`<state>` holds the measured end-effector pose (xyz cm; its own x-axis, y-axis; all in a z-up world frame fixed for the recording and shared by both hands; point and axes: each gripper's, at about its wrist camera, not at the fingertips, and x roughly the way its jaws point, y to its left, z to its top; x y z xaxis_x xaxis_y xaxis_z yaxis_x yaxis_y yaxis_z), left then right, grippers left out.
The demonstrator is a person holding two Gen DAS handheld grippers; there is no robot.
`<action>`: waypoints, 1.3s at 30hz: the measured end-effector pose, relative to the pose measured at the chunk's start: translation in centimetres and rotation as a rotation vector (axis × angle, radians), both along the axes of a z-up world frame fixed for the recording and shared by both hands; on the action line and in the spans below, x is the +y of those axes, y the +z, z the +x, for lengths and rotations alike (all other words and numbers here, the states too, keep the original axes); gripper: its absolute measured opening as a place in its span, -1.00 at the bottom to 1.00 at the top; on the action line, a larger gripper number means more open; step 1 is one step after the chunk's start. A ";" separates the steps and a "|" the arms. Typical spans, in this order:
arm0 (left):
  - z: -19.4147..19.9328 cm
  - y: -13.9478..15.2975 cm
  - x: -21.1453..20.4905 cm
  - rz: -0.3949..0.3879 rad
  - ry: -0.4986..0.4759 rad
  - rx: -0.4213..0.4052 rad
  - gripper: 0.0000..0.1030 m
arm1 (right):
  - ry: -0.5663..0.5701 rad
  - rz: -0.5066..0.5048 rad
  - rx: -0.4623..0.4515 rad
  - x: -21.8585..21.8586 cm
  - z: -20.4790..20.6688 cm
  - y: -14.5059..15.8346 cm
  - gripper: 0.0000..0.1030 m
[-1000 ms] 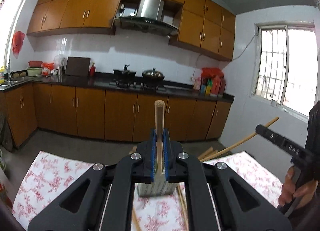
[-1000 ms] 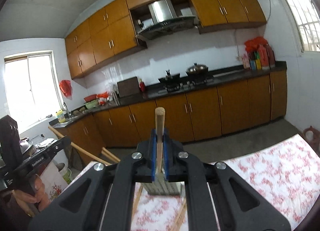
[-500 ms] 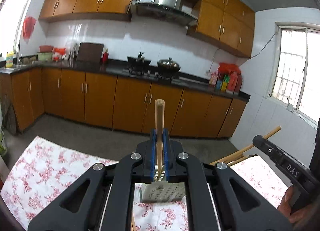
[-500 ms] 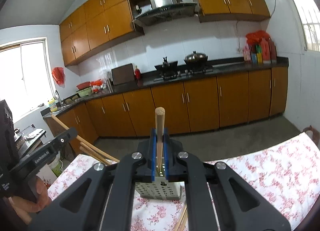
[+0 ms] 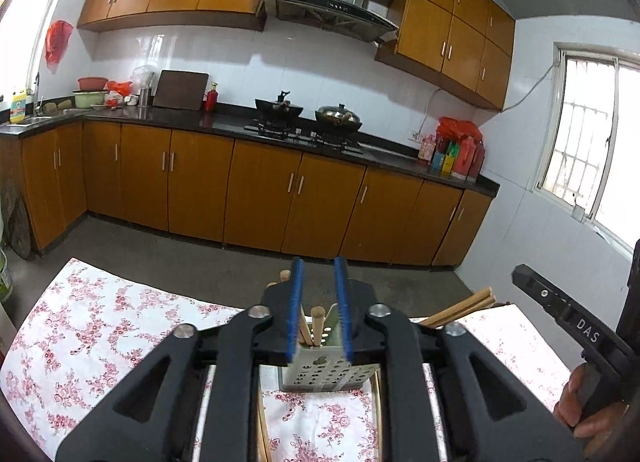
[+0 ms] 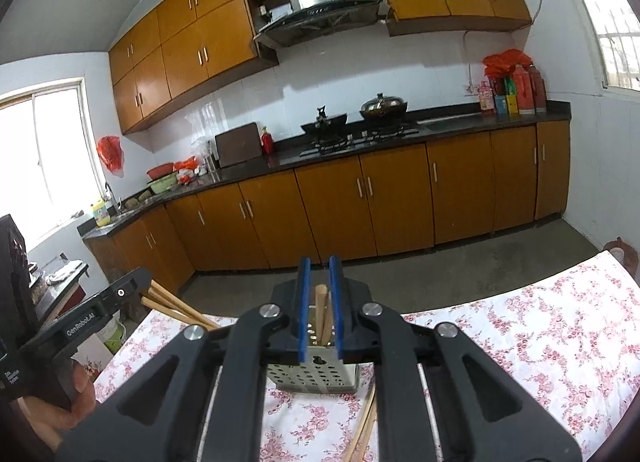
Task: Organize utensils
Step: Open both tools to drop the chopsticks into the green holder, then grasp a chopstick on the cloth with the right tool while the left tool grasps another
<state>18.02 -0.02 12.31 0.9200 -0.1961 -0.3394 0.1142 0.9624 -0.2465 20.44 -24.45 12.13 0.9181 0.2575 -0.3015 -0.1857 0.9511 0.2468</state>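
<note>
Both claws, left (image 5: pixel 319 316) and right (image 6: pixel 319 309), have just been opening, dropping chopsticks (image 6: pixel 322 312) into the holder (image 6: pixel 316 376) (now apart, gripping nothing); next, fetch the loose ones (image 6: pixel 362 428) on the counter (image 6: pixel 540 326).

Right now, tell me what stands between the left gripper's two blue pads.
In the left wrist view, the left gripper is open above the perforated metal holder. A wooden chopstick stands in the gap, clear of both pads, its lower end down in the holder.

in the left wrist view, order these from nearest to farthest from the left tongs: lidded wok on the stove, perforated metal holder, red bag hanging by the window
1. perforated metal holder, just beyond the left tongs, on the floral cloth
2. lidded wok, on the stove, far counter
3. red bag, high on the far left wall
</note>
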 end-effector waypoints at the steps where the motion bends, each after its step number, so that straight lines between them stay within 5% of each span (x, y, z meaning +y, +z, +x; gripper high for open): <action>1: -0.3 0.1 0.1 -0.004 0.000 -0.004 -0.53 | -0.006 0.002 -0.008 -0.3 -0.5 0.1 -0.70; 9: -4.0 0.1 2.1 -0.004 0.017 -0.022 -0.49 | -0.084 -0.020 0.046 -3.3 -3.9 -2.9 -0.65; 19: -5.3 -7.3 4.3 0.024 0.069 0.154 -0.47 | -0.050 -0.074 0.386 -1.5 -2.4 -16.5 -0.65; 25: -5.2 -11.0 5.1 0.037 0.075 0.252 -0.47 | 0.025 -0.105 0.520 1.9 -1.5 -21.7 -0.66; 39: -4.2 -15.4 4.4 0.052 0.044 0.371 -0.47 | -0.089 -0.217 0.540 1.7 0.0 -23.4 -0.85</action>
